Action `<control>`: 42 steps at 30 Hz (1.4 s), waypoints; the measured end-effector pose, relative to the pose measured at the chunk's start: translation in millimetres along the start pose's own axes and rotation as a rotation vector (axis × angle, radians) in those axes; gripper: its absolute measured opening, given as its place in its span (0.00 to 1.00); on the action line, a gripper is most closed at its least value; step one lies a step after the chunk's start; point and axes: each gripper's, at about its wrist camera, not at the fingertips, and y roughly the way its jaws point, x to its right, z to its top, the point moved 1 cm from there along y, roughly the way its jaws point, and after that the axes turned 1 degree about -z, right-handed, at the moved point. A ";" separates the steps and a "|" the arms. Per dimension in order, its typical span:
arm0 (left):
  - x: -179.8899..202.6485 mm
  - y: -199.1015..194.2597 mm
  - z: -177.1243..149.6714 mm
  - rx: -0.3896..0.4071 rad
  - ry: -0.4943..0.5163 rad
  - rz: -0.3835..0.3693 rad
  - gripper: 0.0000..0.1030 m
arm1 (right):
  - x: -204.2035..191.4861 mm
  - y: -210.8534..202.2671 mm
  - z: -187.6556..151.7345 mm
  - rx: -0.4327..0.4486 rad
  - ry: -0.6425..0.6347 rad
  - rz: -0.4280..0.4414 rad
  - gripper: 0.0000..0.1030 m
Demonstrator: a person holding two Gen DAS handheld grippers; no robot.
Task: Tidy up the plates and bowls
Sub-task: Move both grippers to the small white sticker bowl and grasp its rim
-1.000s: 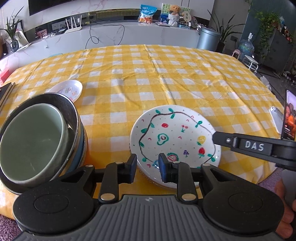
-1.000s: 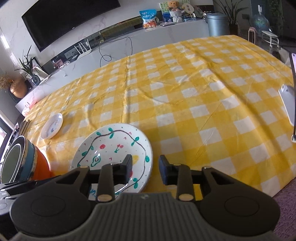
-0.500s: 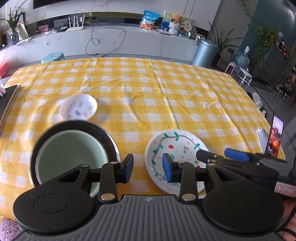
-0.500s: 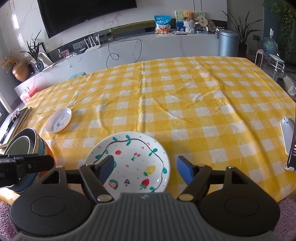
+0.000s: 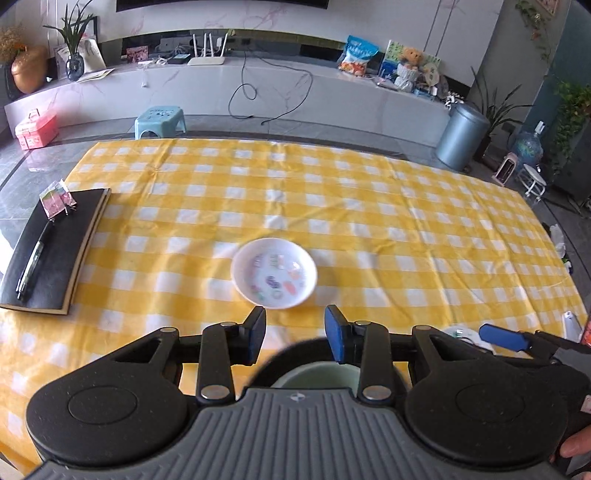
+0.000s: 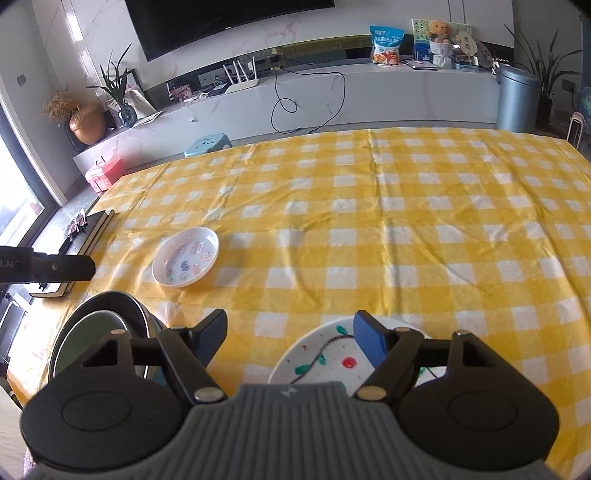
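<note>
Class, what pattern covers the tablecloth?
Yellow and white checks on the tablecloth, clearest in the right wrist view.

Dishes and furnishings, counted:

- Plates: two. One small white dish (image 6: 185, 257) with coloured motifs; one large painted plate (image 6: 325, 360) with a vine border, partly hidden.
- Bowls: one nested stack (image 6: 107, 325). Two are clear, a pale green bowl inside a dark metal one; how many lie below cannot be told.
- Yellow checked tablecloth (image 6: 406, 229): one.
- Black notebook (image 5: 55, 254): one, bearing one pen (image 5: 31, 267).
- Grippers: two, left gripper (image 5: 295, 332) and right gripper (image 6: 290, 332).
- Plastic stool (image 5: 160, 118): one.
- Metal bin (image 5: 461, 134): one.
- Pink box (image 5: 37, 129): one.
- Snack bag (image 6: 386, 44): one.
- Teddy bear (image 6: 439, 31): one.
- Router (image 5: 207, 59): one.
</note>
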 end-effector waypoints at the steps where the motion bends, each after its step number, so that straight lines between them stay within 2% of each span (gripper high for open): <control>1: -4.5 4.4 2.5 -0.005 0.001 0.007 0.40 | -2.6 5.4 3.9 -0.008 0.003 0.006 0.71; 9: -45.5 40.5 13.4 -0.032 -0.053 -0.017 0.40 | -13.7 56.7 33.1 -0.099 0.065 0.037 0.59; 16: -58.0 78.0 17.4 -0.071 -0.049 -0.040 0.39 | -30.4 101.0 51.5 -0.152 0.066 0.055 0.50; 22: -74.6 108.7 21.3 -0.095 -0.069 -0.047 0.38 | -40.8 134.8 57.6 -0.202 0.056 0.076 0.38; 27: -80.3 124.4 24.4 -0.092 -0.086 -0.074 0.36 | -45.5 157.2 62.6 -0.220 0.069 0.102 0.37; 31: -80.9 133.9 25.0 -0.094 -0.091 -0.083 0.29 | -48.6 164.5 67.9 -0.213 0.079 0.127 0.35; 32: -80.0 135.7 25.2 -0.092 -0.085 -0.082 0.26 | -50.1 165.8 68.5 -0.214 0.081 0.137 0.30; 36: -76.2 137.5 25.2 -0.087 -0.062 -0.073 0.16 | -54.9 170.6 68.1 -0.215 0.080 0.160 0.20; 38: -76.1 138.2 25.4 -0.094 -0.067 -0.085 0.06 | -56.2 173.0 67.4 -0.215 0.084 0.162 0.07; 42: -75.5 136.4 25.1 -0.101 -0.082 -0.094 0.05 | -56.4 174.0 64.3 -0.225 0.105 0.170 0.02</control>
